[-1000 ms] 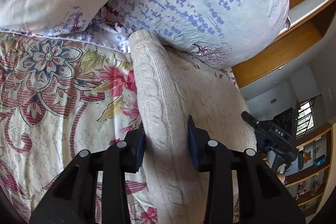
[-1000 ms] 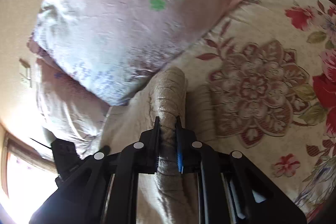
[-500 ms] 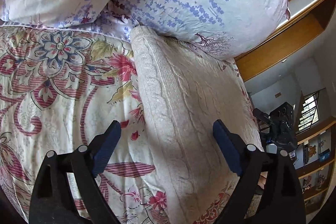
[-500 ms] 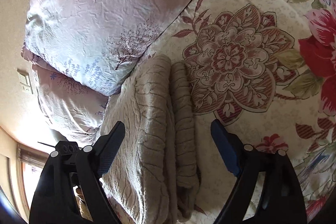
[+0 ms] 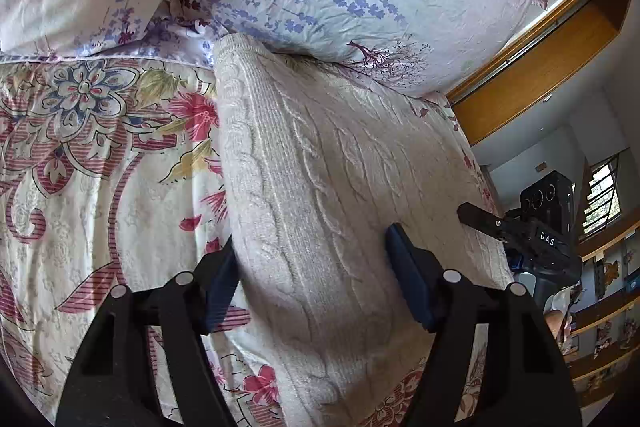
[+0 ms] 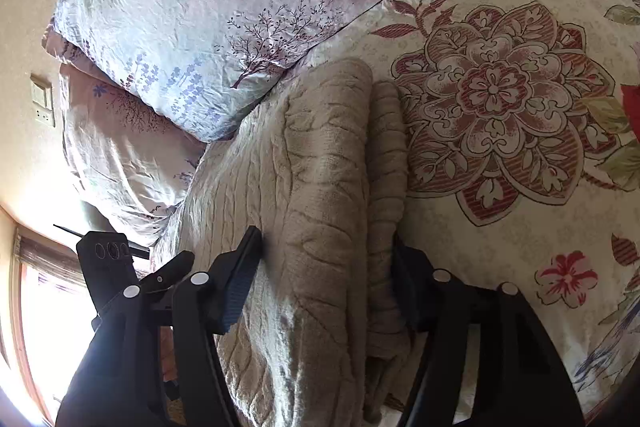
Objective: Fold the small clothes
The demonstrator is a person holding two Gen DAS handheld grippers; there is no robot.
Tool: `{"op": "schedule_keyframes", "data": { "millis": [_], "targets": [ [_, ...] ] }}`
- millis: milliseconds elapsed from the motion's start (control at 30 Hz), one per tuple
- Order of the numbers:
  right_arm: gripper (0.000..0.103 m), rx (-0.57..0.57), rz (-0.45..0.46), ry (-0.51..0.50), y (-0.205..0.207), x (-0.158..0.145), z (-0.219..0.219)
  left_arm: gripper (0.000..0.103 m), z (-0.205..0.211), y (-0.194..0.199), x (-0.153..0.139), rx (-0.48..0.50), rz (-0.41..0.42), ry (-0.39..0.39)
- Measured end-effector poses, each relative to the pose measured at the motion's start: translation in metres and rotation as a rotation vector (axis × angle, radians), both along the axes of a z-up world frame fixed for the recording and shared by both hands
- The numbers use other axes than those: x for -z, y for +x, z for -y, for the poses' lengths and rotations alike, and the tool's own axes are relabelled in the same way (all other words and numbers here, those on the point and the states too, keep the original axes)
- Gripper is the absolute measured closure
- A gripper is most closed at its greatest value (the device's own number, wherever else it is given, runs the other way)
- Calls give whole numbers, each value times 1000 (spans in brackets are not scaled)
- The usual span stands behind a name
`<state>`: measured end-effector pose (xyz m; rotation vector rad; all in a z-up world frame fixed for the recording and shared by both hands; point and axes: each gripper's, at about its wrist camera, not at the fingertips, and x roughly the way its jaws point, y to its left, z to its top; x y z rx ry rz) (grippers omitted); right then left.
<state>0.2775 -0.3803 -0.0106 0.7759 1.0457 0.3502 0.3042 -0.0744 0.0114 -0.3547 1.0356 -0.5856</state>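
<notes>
Lying on a floral quilt (image 5: 80,155) against two pillows (image 6: 192,11), the folded sweater (image 5: 320,187) sits between both released grippers (image 5: 312,279) (image 6: 328,279); wooden shelves (image 5: 608,315) behind.

Only one piece of lettering you can read: "DAS", white capitals on the black body of the right gripper (image 5: 472,217), seen at the right edge of your left wrist view. In your right wrist view, nothing legible; the wall switch plate (image 6: 42,105) carries marks too small to make out.
</notes>
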Motion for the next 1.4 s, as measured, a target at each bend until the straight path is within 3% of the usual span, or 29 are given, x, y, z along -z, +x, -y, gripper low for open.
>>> {"op": "schedule_keyframes", "data": {
  "millis": [100,333,500,633,800,867,933,967,1000,1100,1200,1333,1367,1400],
  "targets": [
    [63,7,-6,70,-2,8,6,44,0,-2,-3,-12,15,18],
    [71,22,43,114,-11,1,5,64,-20,-7,-12,-2,28,-24],
    [72,-28,67,192,-10,-12,-17,66,-51,-19,-13,-9,22,-58],
    [73,-126,67,187,-1,-16,-61,66,-103,-37,-17,-60,18,-58],
    [73,-243,63,119,9,-15,-120,65,-157,-55,-23,-129,49,2],
    [73,-252,62,57,10,-14,-133,62,-166,-54,-17,-147,42,16],
    [69,-242,42,-4,12,-11,-136,48,-165,-51,-9,-160,46,56],
    [63,-240,28,-28,11,-10,-136,43,-162,-53,-10,-175,73,98],
    [55,-235,21,-58,10,-10,-134,31,-157,-55,-14,-192,106,154],
    [49,-185,53,-136,2,-27,-122,14,-146,-72,-34,-256,255,358],
    [49,-102,99,-92,2,-44,-100,8,-138,-100,-52,-277,396,449],
    [49,-84,56,-34,26,-36,-102,3,-114,-136,-57,-187,526,497],
    [57,-86,34,-27,37,-31,-111,3,-107,-141,-54,-167,546,525],
    [84,-97,21,-9,42,-25,-117,3,-99,-144,-52,-150,562,554]
  ]
}}
